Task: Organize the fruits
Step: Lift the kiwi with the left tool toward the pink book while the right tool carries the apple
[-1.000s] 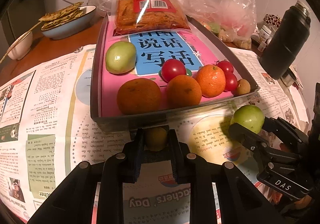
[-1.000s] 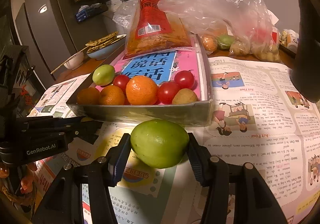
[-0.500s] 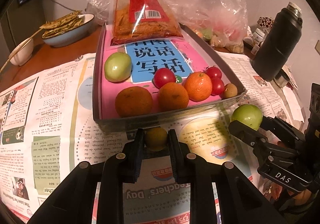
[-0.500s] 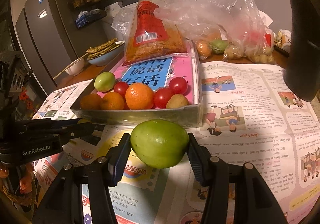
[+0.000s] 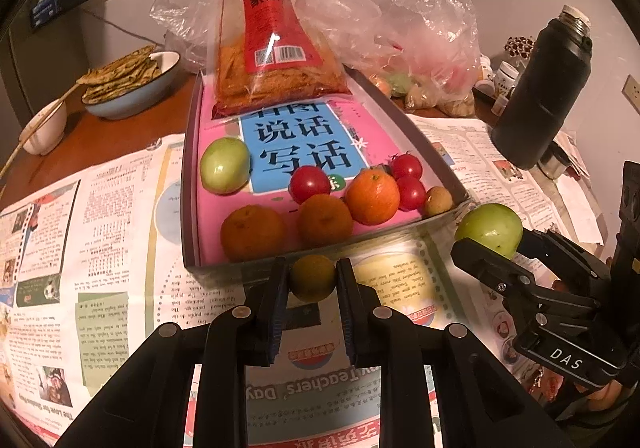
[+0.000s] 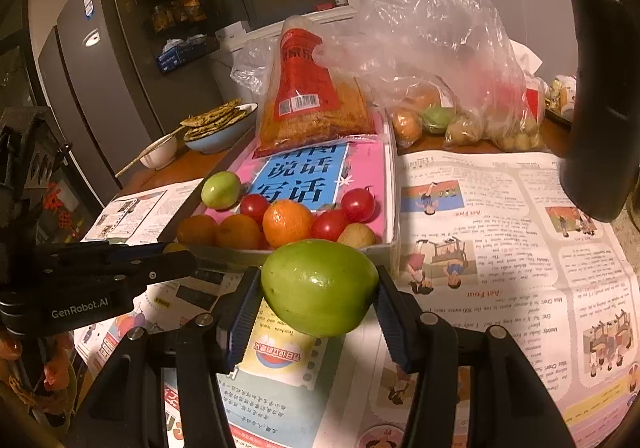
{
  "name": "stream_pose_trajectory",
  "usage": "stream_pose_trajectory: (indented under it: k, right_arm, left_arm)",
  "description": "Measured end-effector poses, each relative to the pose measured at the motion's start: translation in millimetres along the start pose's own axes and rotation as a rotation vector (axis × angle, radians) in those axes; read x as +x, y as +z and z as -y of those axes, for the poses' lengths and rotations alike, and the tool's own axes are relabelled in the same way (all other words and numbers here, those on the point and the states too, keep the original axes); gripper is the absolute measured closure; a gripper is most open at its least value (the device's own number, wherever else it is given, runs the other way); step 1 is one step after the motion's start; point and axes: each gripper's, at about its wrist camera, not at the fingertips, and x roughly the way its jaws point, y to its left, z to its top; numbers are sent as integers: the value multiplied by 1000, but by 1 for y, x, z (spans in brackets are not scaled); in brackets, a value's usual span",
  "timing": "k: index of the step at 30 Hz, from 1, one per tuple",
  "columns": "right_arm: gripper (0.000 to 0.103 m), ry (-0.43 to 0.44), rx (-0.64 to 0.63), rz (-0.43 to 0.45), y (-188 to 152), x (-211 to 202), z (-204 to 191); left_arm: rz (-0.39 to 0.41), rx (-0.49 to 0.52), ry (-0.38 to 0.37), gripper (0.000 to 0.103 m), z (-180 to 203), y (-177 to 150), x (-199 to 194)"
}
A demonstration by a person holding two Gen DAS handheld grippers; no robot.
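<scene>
A grey tray (image 5: 188, 184) lined with a pink book holds a green fruit (image 5: 225, 165), oranges (image 5: 372, 196), red tomatoes (image 5: 310, 184) and a small brown fruit (image 5: 438, 200). My left gripper (image 5: 313, 280) is shut on a small yellow-brown round fruit (image 5: 313, 277), just short of the tray's near wall. My right gripper (image 6: 318, 288) is shut on a large green fruit (image 6: 320, 286), held above the newspaper in front of the tray's (image 6: 394, 208) near right corner. In the left wrist view that green fruit (image 5: 490, 228) and the right gripper (image 5: 496, 248) show at the right.
A red snack bag (image 5: 276, 56) leans on the tray's far end. Behind it, a clear plastic bag (image 6: 452, 88) holds more fruit. A black flask (image 5: 544, 88) stands at the right. A blue bowl of flatbread (image 5: 128, 84) and a white bowl (image 5: 44, 128) sit far left. Newspaper (image 5: 100, 248) covers the table.
Both grippers have risen with their fruits still held; the tray and table look lower and farther in both views.
</scene>
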Motion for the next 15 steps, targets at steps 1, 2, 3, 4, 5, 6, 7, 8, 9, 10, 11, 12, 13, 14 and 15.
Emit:
stream_pose_trajectory:
  k: [1,2,3,4,5,6,7,8,9,10,11,12,13,14,15]
  right_arm:
    - [48,0,-1,2,1,0,0]
    - [48,-2,-1,4,2,-1,0]
    - [48,-1,-1,6,4,-1,0]
    - [48,0,0,9,5,-2,-1]
    - [48,-2,0,11,7,-2,-1]
    - [48,-4,0,14,8,-2,-1]
    - [48,-4,0,17,10,-3,-2]
    - [48,-3,2,24,13,-5,-2]
    - [48,-2,4,34,15,-7,-3]
    - [48,-7,4,44,17,-9,-4]
    - [48,-13,7,52,19,-11,-4]
    - [48,-13,10,58,20,-13,-4]
    - [48,-12,14,62,22,-14,-4]
    - [48,-15,15,66,24,-15,-4]
    - [48,-18,15,69,25,-16,-4]
  left_arm:
    - [0,2,0,79,1,1,0]
    - [-1,4,-1,79,2,3,0]
    - [0,6,-5,79,3,4,-1]
    - [3,9,-10,79,4,6,-1]
    - [5,11,-13,79,5,7,-2]
    - [8,13,-19,79,6,10,-2]
    - [10,16,-24,79,7,12,-3]
    - [10,20,-26,79,7,15,-3]
    - [12,23,-30,79,8,18,-4]
    - [12,26,-31,79,9,22,-5]
    - [11,29,-34,79,10,26,-5]
    - [13,33,-35,79,10,29,-6]
    - [17,38,-35,79,11,33,-7]
    - [22,43,-35,79,12,37,-8]
    - [26,46,-36,79,12,39,-8]
